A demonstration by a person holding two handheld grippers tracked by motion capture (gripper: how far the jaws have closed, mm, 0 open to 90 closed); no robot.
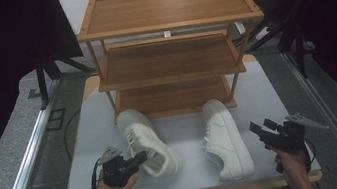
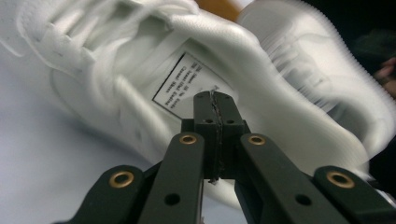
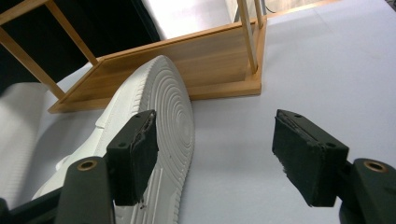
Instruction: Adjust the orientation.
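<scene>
Left claw point(image 1: 141, 157) clamps left sneaker's point(image 1: 147, 143) heel — right claw point(image 1: 260, 127) agape.

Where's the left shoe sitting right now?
In the high view the left shoe lies on the table's left half, toe toward the wooden rack, with the shut left gripper at its heel and the other shoe to its right.

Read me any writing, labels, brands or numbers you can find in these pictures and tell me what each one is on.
Printed label inside the left shoe, seen in the left gripper view: a black-bordered tag with several lines of small print, too blurred to read.
Right shoe, wooden rack, table: no writing, brand or number visible.
</scene>
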